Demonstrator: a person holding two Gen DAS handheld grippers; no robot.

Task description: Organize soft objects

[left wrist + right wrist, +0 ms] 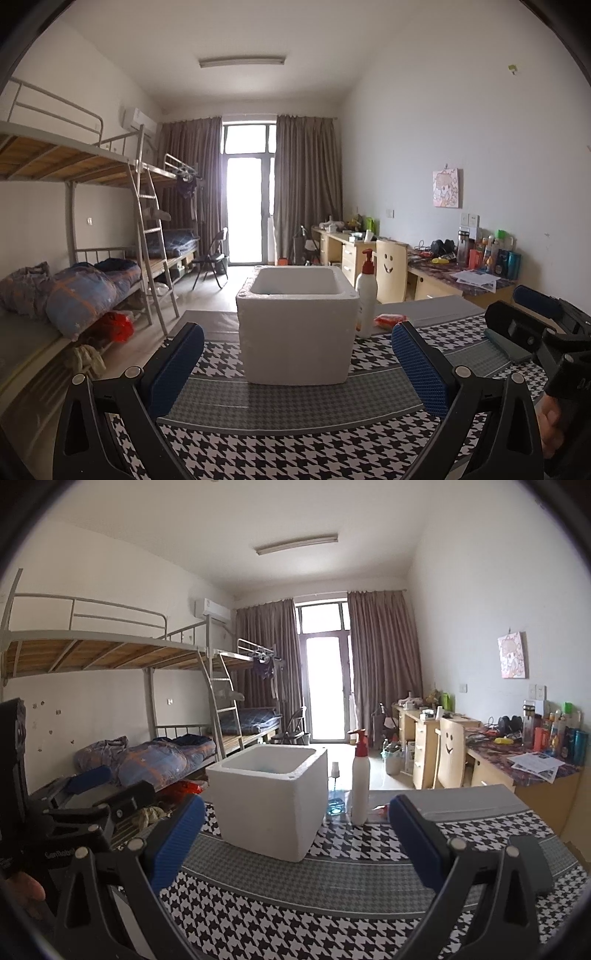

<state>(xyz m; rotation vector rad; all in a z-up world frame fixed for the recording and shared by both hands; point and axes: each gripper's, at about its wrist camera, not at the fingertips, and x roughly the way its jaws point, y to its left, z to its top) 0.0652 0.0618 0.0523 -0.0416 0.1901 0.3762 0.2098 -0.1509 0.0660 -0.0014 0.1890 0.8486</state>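
The left gripper (297, 363), black-framed with blue ribbed pads, has its fingers spread wide apart and holds nothing; the right gripper (297, 840), of the same build, is likewise spread and empty; both hover above the desk (295, 443), which is covered by a black-and-white houndstooth cloth; a white square foam box (295, 325), open at the top, stands upright on the cloth ahead of both; a white pump bottle with a red head (360, 779) stands just beside its right wall; a soft orange-red packet (389, 319) lies on the desk to the right of that bottle, apart from the box
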